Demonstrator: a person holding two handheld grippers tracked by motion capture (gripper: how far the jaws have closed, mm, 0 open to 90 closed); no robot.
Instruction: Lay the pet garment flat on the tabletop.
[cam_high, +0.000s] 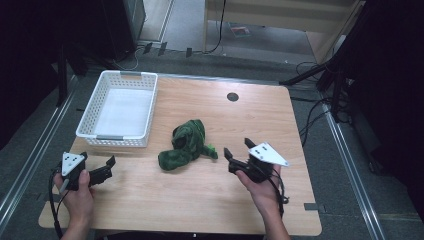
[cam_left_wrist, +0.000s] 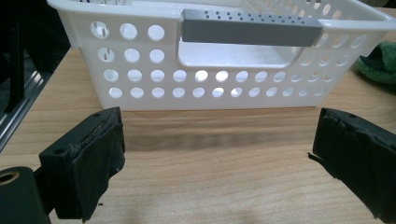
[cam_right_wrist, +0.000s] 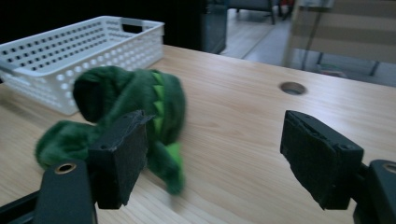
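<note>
Two grippers sit low over the wooden table (cam_high: 210, 200), seen from high up. The green plush toy (cam_high: 186, 145) lies mid-table, right of the white basket (cam_high: 102, 87), with bare wood all round.

Left gripper (cam_left_wrist: 215, 154) faces the basket's handle (cam_left_wrist: 250, 27), jaws wide, holding nothing.

Right gripper (cam_right_wrist: 219, 154) gapes beside the toy, empty too.

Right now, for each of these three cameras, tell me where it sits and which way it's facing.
High view: above the person's side, looking forward and down on the table; both hands, left gripper and right gripper show.
Left gripper view: on the left gripper, low, facing the white basket; its open jaws show.
Right gripper view: on the right gripper, facing the green plush toy; its open jaws show.
Shared: the basket and toy appear in all three.
</note>
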